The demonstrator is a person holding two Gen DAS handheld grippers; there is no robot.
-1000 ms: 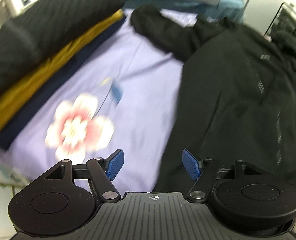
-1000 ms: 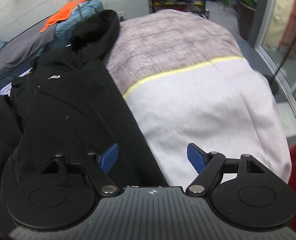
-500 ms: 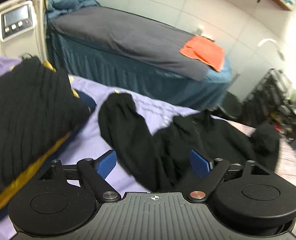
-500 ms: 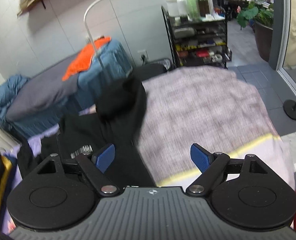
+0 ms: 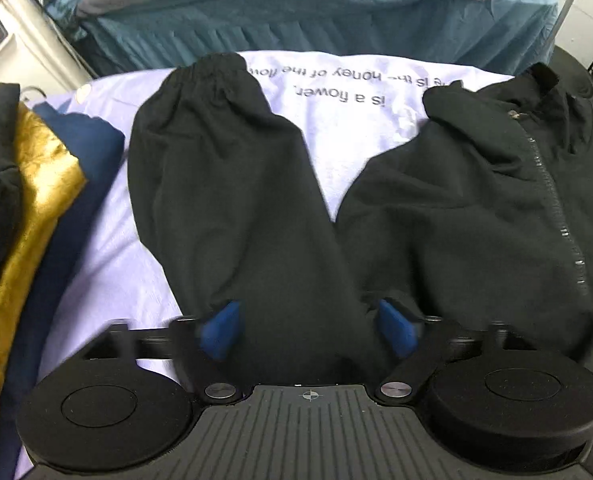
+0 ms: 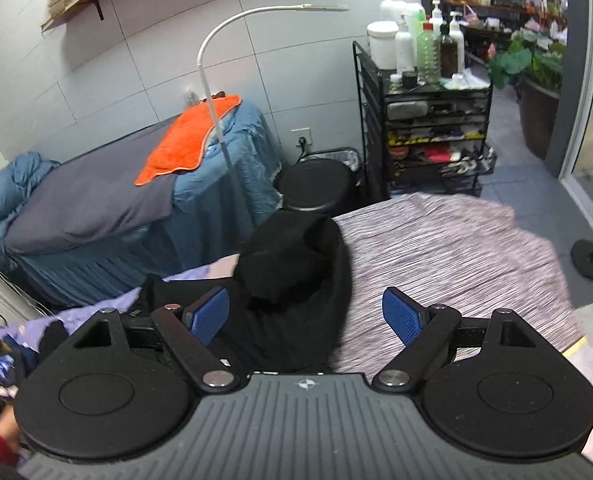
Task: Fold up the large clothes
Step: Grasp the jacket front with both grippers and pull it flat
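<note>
Left hand-held gripper (image 5: 308,330): fingers spread wide, straddling the base of the black jacket's sleeve (image 5: 224,184); fabric runs between the blue pads (image 5: 218,332) but nothing is clamped. Whether the pads touch cloth, can't tell, since they're blurred. The black jacket (image 5: 476,208) lies flat on the lavender sheet (image 5: 336,120), zipper up, with its right side cut off by the frame. Printed text on the sheet is partly hidden by the sleeve cuff. Folded stack at left (black, gold (image 5: 28,216), navy) is cropped.

Right hand-held gripper (image 6: 306,318): fingers apart, empty, over the jacket hood (image 6: 296,256), which lies where the lavender sheet meets the striped grey blanket (image 6: 456,256). Jacket body mostly hidden under the gripper housing. Blanket's near edge is blurred.
</note>
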